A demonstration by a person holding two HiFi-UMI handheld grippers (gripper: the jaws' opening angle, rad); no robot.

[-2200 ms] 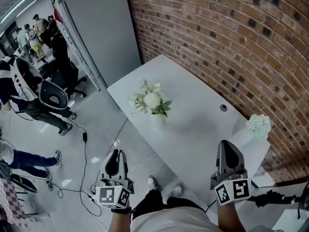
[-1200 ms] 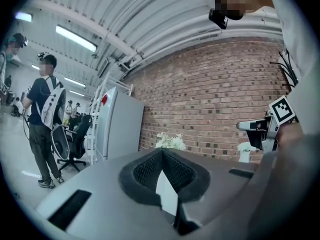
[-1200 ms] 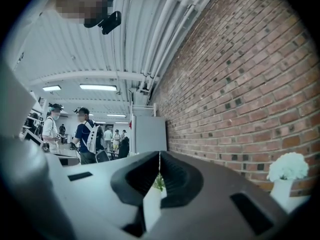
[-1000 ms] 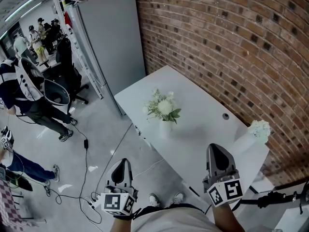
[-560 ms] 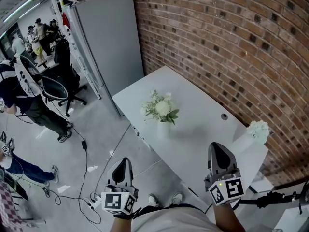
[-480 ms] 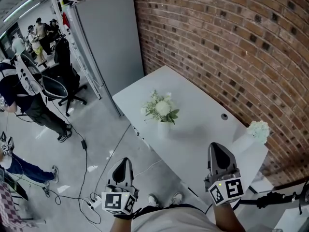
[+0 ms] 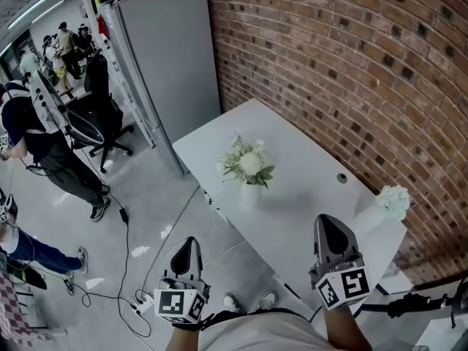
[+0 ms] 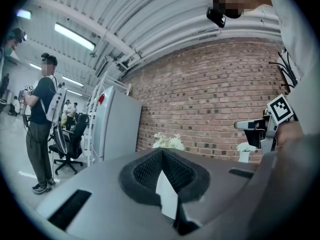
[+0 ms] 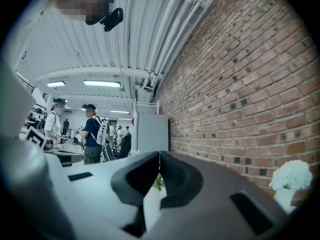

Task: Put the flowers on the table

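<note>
A white vase with white flowers and green leaves [image 7: 247,168] stands upright near the middle of the white table [image 7: 292,196]. A second, smaller white bunch in a white vase [image 7: 393,202] stands at the table's right end by the brick wall. My left gripper [image 7: 186,253] hangs over the floor, left of the table's near edge, jaws shut and empty. My right gripper [image 7: 327,232] hovers above the table's near right part, shut with nothing held. The centre flowers [image 8: 168,141] peek over the left gripper's jaws, and the small bunch [image 9: 294,176] shows at the right of the right gripper view.
A brick wall [image 7: 351,64] runs behind the table. A grey partition panel [image 7: 168,57] stands at the table's far end. Office chairs [image 7: 102,119] and several people [image 7: 36,134] are on the left, with cables [image 7: 128,247] lying on the floor. My shoes [image 7: 248,300] are by the table's near edge.
The view has shifted slightly; both grippers stay low and shut in the same places. A person at the left has moved a little. The flowers have not moved.
</note>
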